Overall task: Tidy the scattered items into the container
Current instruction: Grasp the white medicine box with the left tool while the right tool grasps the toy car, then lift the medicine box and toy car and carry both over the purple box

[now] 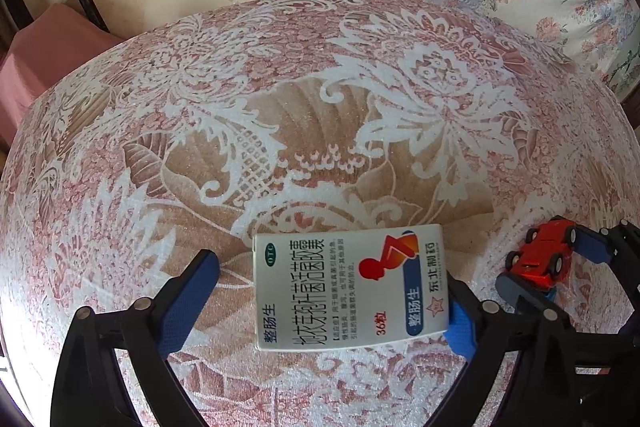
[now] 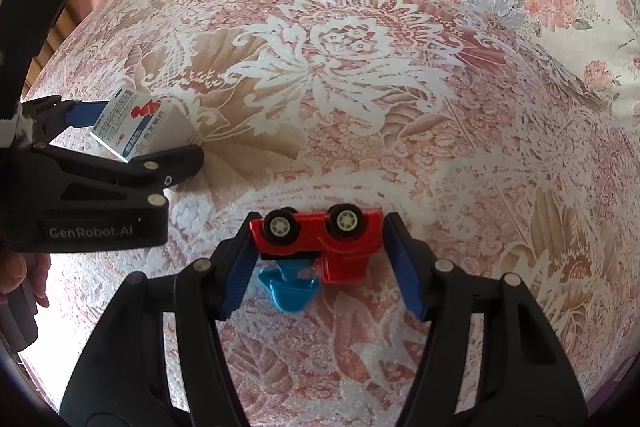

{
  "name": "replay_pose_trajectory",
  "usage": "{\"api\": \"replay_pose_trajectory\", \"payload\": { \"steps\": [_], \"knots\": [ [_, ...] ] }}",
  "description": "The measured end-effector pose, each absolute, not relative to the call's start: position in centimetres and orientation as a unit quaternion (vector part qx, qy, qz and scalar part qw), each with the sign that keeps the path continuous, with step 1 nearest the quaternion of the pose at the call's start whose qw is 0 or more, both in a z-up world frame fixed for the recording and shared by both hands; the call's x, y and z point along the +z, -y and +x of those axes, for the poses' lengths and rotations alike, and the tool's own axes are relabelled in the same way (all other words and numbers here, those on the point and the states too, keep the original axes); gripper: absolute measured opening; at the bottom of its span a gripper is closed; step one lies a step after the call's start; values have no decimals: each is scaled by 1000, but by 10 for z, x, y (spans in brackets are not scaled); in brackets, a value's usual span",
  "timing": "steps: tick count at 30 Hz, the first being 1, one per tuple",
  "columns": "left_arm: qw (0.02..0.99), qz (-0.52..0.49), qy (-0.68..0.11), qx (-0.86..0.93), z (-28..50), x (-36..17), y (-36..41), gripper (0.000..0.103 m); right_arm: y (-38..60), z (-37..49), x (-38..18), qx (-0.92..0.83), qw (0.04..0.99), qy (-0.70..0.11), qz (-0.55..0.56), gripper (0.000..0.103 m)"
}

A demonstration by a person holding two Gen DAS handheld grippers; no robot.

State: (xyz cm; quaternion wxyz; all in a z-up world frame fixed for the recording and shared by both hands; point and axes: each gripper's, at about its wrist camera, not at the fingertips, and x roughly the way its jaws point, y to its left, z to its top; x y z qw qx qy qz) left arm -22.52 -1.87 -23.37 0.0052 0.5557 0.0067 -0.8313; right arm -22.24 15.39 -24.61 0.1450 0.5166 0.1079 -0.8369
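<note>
Left wrist view: my left hand-held gripper [image 1: 324, 303] is wide open around a white medicine box [image 1: 348, 287] lying flat on the patterned bed [image 1: 280, 87]; right pad touches its edge, left pad apart. Box reads "OTC", "整肠生", "36粒", "东北制药". My right hand-held gripper [image 2: 320, 263], half open, straddles a red toy car [image 2: 320, 235] on its side, pads just beside it. Left one reads "GenRobot.AI".

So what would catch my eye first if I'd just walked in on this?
Probably the red toy car, lying on its side with its wheels showing on the patterned pink-and-white cloth, between the blue pads of the right hand-held gripper. To its left, the left hand-held gripper straddles a white medicine box with Chinese print, with a clear gap between the box and the left-side pad. A small blue plastic piece lies against the car.
</note>
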Motion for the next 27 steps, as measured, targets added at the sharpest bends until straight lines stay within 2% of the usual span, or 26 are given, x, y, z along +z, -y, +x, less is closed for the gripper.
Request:
{"api": "replay_pose_trajectory", "payload": {
  "steps": [5, 7, 27],
  "knots": [
    [4, 546, -6, -838, -222, -231, 16, 82, -154, -220, -246, -840, 148, -109, 510, 59],
    [3, 542, -5, -840, -220, -230, 14, 71, -154, -219, -246, -842, 149, -109, 507, 59],
    [1, 544, -6, -839, -216, -230, 17, 71, -153, -211, -243, -848, 152, -112, 496, 59]
  ]
}}
